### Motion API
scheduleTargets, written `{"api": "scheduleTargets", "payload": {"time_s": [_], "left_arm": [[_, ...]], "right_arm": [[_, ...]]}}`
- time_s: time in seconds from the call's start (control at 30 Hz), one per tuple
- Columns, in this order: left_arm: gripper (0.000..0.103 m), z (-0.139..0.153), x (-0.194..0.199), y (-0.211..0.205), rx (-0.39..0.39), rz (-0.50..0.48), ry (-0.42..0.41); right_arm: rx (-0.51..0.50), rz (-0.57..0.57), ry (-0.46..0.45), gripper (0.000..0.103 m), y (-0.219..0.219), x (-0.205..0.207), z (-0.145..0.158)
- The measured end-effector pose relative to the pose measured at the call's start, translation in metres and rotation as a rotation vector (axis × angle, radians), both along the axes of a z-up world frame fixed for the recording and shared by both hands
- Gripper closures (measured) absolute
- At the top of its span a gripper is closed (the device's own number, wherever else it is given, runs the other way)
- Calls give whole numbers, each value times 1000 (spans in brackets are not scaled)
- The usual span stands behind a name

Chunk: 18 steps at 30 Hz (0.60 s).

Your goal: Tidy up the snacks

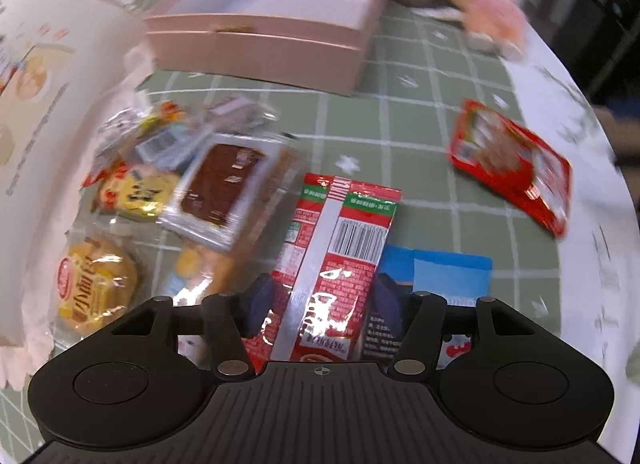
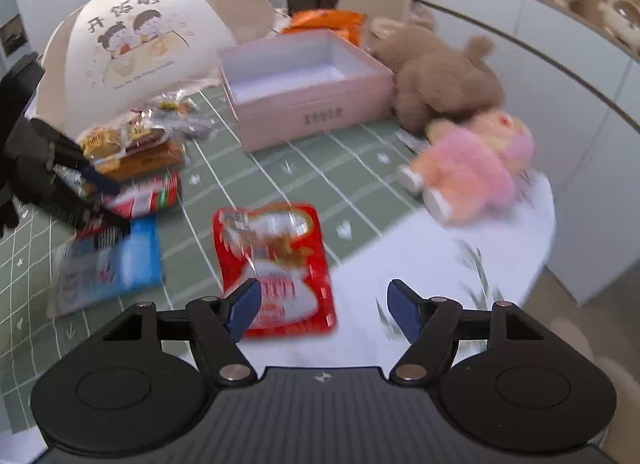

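Paper bag (image 2: 132, 52) with a cartoon print stands at far left, about 10 o'clock in the right wrist view; only its blurred side shows in the left wrist view. Snack pile (image 1: 168, 184) lies just beside it: round yellow bun pack (image 1: 94, 284), brown bar pack (image 1: 224, 192), small yellow packet (image 1: 136, 196).

Left gripper (image 1: 320, 300), at 6 o'clock in its own view, has its dark blue fingers set on either side of the long red packet (image 1: 340, 252); contact cannot be told. Blue packet (image 1: 440, 276) lies partly under it. Right wrist view shows this gripper from outside, at 9 o'clock, low over the red and blue packets.

Pink box (image 2: 304, 84), open, sits at 12 o'clock in both views. Red pouch (image 2: 276, 264) lies flat at the green cloth's (image 2: 320, 168) edge; the right gripper (image 2: 324, 308), fingers well apart, hangs above its near end.

Brown plush (image 2: 440, 76) and pink plush (image 2: 472, 164) at 2 o'clock are seen whole only from the right wrist.
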<state>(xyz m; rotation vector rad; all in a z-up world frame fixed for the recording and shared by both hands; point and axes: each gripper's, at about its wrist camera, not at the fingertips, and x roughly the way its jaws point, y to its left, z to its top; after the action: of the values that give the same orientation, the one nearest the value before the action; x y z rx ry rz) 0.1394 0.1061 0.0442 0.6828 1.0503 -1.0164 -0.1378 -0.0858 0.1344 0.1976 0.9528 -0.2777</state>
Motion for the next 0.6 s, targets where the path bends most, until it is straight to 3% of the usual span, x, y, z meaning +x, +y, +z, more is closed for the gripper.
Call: {"api": "scheduleTargets", "payload": {"time_s": [0.1,0.23,0.37,0.47,0.6], "left_arm": [[27,-4,14,3,-20,101,68],[31,-2,24,11,-47,231,173],[39,1,4,2,-8,142,274],[38,2,-4,-6,5,132,209],[40,3,6,-14,-54,196,195]], "right_arm": [[-11,-41,13,33,7,-19,-6],[6,-64,11,33,18,-37,-10],[-6,-89,-5,33,25,-50,-8],[-2,-115,3,32,23,-54,-9],[-35,-118,34,33,25,-51,-12]]}}
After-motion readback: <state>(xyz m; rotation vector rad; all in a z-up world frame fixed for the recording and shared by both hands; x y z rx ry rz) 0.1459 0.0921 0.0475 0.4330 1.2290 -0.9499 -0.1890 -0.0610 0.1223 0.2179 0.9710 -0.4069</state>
